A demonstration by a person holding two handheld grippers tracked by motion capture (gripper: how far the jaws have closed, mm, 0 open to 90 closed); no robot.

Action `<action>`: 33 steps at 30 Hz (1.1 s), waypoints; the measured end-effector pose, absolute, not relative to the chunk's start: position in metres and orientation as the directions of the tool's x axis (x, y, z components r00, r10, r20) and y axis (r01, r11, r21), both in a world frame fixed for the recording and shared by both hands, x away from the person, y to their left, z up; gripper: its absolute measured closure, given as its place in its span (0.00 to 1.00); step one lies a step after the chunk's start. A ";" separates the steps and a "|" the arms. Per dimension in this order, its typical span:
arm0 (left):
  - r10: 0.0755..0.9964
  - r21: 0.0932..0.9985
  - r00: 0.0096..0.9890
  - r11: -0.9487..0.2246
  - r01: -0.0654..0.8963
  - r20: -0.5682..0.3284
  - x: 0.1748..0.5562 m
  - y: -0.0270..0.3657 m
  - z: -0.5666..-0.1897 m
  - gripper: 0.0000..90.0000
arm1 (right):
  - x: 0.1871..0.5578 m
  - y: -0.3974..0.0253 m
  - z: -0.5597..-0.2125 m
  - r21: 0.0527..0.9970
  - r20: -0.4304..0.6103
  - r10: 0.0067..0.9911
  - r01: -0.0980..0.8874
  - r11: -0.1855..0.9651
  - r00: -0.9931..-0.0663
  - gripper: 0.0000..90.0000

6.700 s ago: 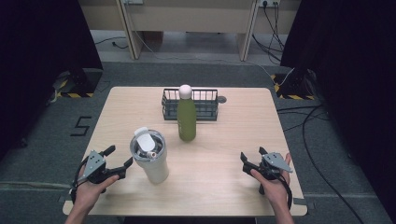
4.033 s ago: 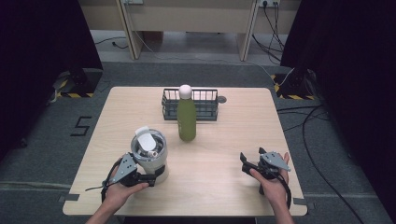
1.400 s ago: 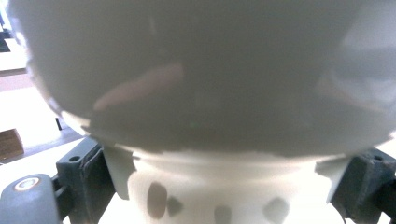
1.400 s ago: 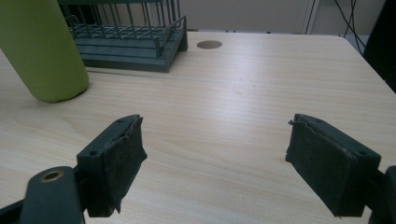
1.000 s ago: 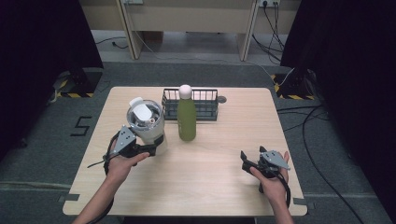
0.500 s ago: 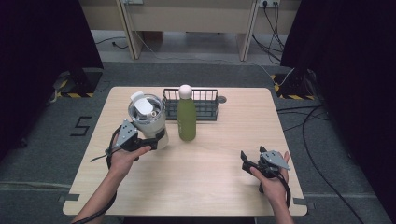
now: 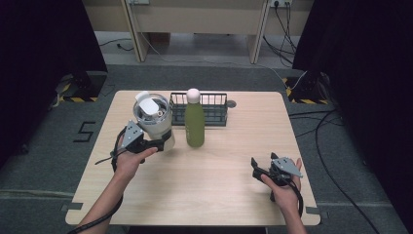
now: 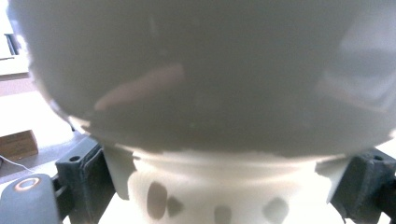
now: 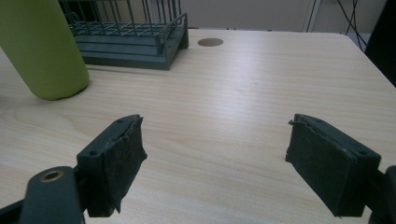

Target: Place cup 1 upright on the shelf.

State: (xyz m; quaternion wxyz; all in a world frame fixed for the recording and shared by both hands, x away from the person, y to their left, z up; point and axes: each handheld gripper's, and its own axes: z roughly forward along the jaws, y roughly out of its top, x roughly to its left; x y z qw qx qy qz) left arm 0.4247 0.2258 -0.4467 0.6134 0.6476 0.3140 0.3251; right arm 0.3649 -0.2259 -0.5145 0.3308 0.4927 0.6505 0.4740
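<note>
Since a second ago the left gripper (image 7: 157, 144) has carried the tumbler (image 7: 155, 119) a little farther from the person, so that it now sits just left of the green bottle (image 7: 195, 125), close to it but apart. Its jaws are clamped on the tumbler's narrow lower part; in the left gripper view the two black jaws press against the pale base on both sides while the wider body bulges out above them. The tumbler is a glossy off-white cup, broad in the upper body and stepped in to a slimmer foot, topped with a clear lid that carries a white flip tab. Whether its foot touches the table (image 7: 229, 185) cannot be told. Behind the green bottle stands a dark wire basket (image 7: 214, 108), and the tumbler's top lies just off that basket's left end. Well to the right of the green bottle and nearer the person, the right gripper (image 7: 258, 166) rests on the wood with its jaws spread wide and nothing between them.
</note>
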 end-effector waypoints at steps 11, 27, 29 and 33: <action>0.811 0.999 0.584 -0.049 0.007 0.036 0.433 0.227 -0.445 0.11 | 0.365 -0.226 -0.515 0.943 0.034 0.955 0.326 0.068 -0.296 0.20; 0.818 0.998 0.574 -0.058 0.001 0.047 0.449 0.225 -0.435 0.11 | 0.365 -0.225 -0.515 0.942 0.041 0.955 0.330 0.062 -0.295 0.20; 0.819 0.999 0.572 -0.050 0.002 0.040 0.451 0.225 -0.435 0.11 | 0.365 -0.226 -0.515 0.942 0.043 0.955 0.331 0.059 -0.292 0.20; 0.820 0.999 0.572 -0.044 0.010 0.031 0.454 0.225 -0.434 0.11 | 0.365 -0.226 -0.515 0.941 0.043 0.956 0.332 0.059 -0.291 0.20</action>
